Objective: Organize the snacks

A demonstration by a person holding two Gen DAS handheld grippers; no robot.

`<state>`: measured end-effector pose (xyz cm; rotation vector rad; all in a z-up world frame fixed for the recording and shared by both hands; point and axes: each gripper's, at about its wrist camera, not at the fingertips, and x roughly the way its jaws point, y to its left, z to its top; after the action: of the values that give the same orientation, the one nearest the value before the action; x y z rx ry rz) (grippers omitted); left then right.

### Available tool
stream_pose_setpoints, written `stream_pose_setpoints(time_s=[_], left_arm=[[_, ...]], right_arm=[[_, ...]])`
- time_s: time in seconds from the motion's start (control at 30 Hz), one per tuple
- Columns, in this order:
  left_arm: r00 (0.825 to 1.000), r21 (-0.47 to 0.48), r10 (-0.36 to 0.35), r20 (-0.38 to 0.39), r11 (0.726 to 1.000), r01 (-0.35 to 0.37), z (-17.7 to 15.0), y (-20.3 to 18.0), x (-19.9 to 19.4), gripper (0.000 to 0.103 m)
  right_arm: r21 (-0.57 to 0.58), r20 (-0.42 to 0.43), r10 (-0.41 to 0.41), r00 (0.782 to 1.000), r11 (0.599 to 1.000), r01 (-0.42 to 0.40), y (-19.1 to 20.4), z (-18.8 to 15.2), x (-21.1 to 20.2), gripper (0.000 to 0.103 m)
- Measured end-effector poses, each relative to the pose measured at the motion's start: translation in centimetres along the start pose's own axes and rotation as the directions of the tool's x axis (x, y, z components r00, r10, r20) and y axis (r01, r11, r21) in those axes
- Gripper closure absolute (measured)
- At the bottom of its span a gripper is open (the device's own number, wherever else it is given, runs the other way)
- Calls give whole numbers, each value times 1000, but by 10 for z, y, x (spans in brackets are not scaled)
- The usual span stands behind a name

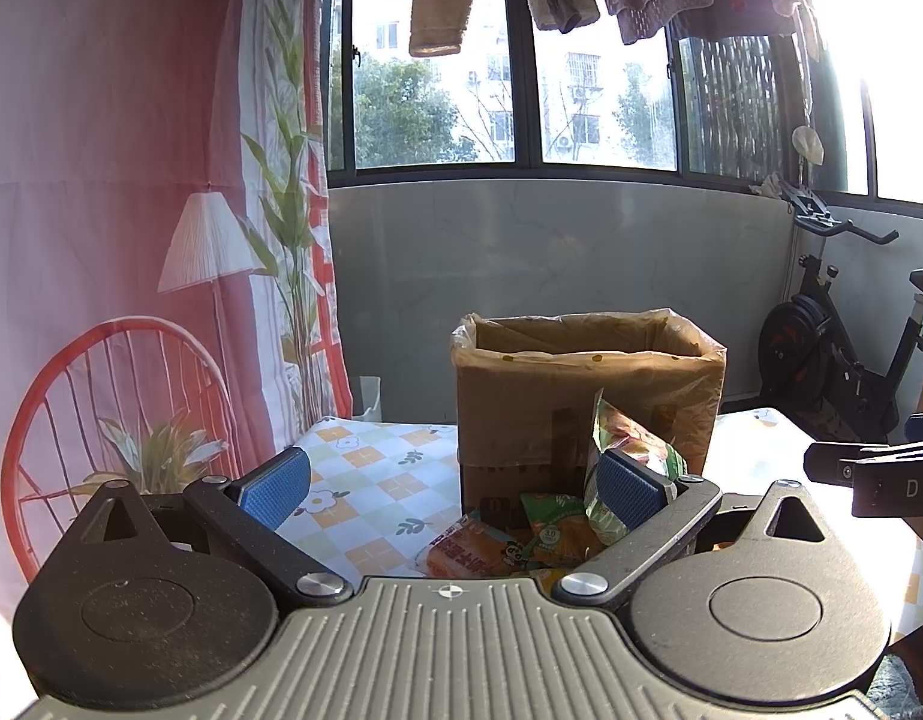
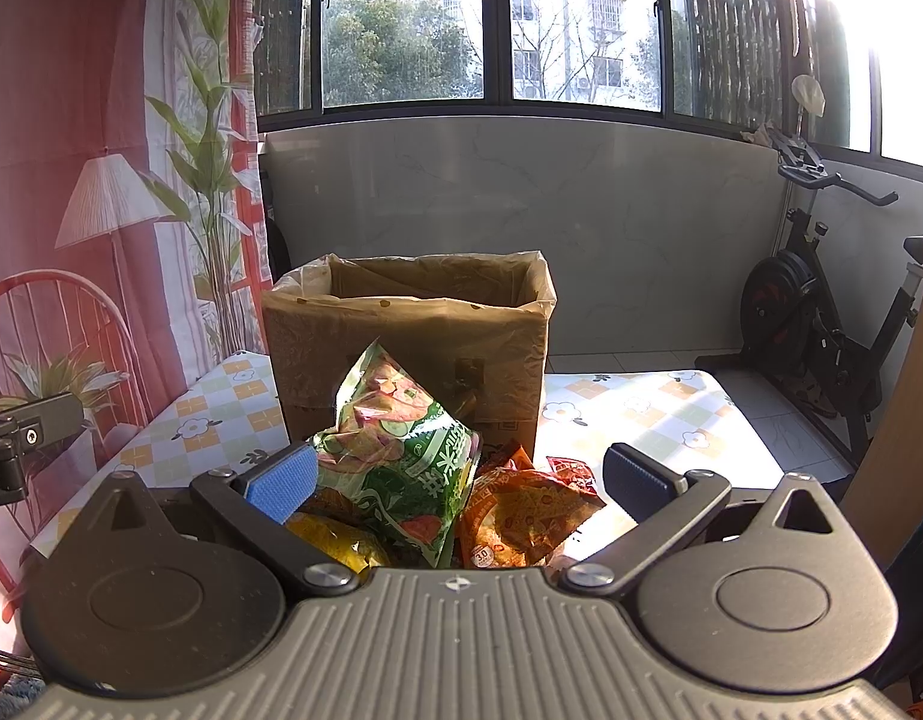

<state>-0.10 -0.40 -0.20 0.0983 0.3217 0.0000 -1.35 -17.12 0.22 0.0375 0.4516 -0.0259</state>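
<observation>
A brown cardboard box (image 1: 587,396) lined with clear plastic stands open on the flowered tablecloth (image 1: 365,468); it shows too in the right wrist view, box (image 2: 401,336). In front of it lies a pile of snack packets: a green one (image 2: 395,456) standing up, an orange one (image 2: 521,510), a yellow one (image 2: 335,540). In the left wrist view the green packet (image 1: 629,450) leans behind the right finger, with an orange-and-white packet (image 1: 467,552) and a small green one (image 1: 551,522) below. My left gripper (image 1: 455,489) is open. My right gripper (image 2: 461,480) is open over the pile.
A printed curtain (image 1: 131,240) hangs at the left and a window (image 1: 521,60) with hanging laundry is behind. An exercise bike (image 2: 821,324) stands at the right. The right gripper's body (image 1: 881,474) shows at the edge of the left wrist view.
</observation>
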Motion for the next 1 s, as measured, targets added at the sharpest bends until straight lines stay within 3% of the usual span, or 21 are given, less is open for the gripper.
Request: stream_pose_setpoints(time_s=[0.53, 0.67, 0.83, 1.0], left_arm=[[999, 1, 26, -18, 1000, -26, 1, 0, 3, 1], [999, -13, 34, -6, 999, -34, 8, 7, 10, 1], [999, 1, 37, 26, 999, -37, 20, 7, 33, 1], [998, -2, 29, 60, 1000, -28, 26, -1, 62, 1]], right_arm=[[29, 10, 30, 999, 999, -31, -5, 0, 6, 0], [75, 101, 45, 994, 996, -53, -23, 8, 4, 0], [46, 231, -4, 973, 999, -6, -30, 27, 15, 0], [16, 300, -36, 953, 999, 33, -30, 41, 41, 0]])
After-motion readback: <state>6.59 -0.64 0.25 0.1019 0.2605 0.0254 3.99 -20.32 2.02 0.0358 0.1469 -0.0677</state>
